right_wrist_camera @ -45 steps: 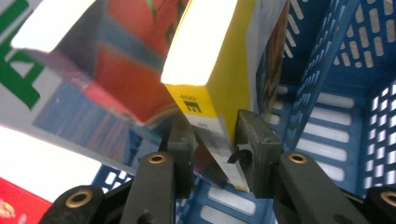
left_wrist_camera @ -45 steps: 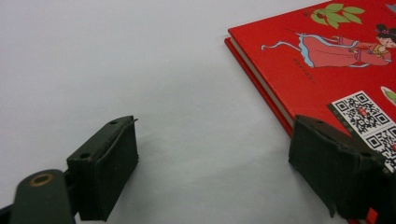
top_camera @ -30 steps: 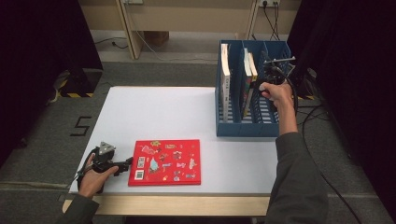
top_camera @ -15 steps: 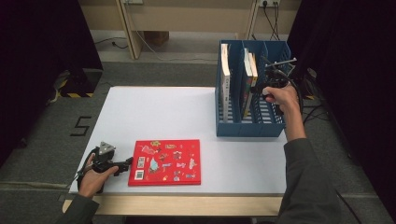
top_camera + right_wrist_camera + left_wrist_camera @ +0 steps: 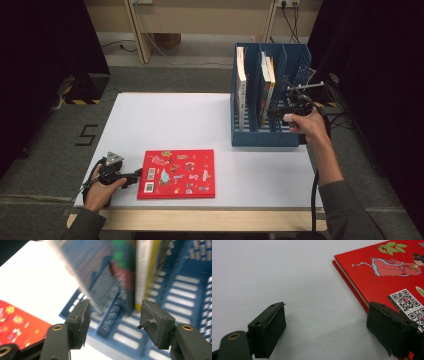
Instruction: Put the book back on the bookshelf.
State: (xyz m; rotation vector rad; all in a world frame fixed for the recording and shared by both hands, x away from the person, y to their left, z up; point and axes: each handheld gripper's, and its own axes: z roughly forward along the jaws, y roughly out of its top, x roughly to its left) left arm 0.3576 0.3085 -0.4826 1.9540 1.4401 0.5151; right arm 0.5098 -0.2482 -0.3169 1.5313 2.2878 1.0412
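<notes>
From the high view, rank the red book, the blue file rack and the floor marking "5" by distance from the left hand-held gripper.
1. Red book, just right of the left hand-held gripper.
2. Floor marking "5", off the table's left edge.
3. Blue file rack, far right.

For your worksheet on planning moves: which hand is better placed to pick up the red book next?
Left. The left tool sits open at the red book edge; the right tool is away at the blue rack.

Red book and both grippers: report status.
Left gripper open, jaws at the red book edge, no grip. Right gripper just opening, nothing between jaws, by the blue rack. Book flat on table; nothing in the way.
</notes>
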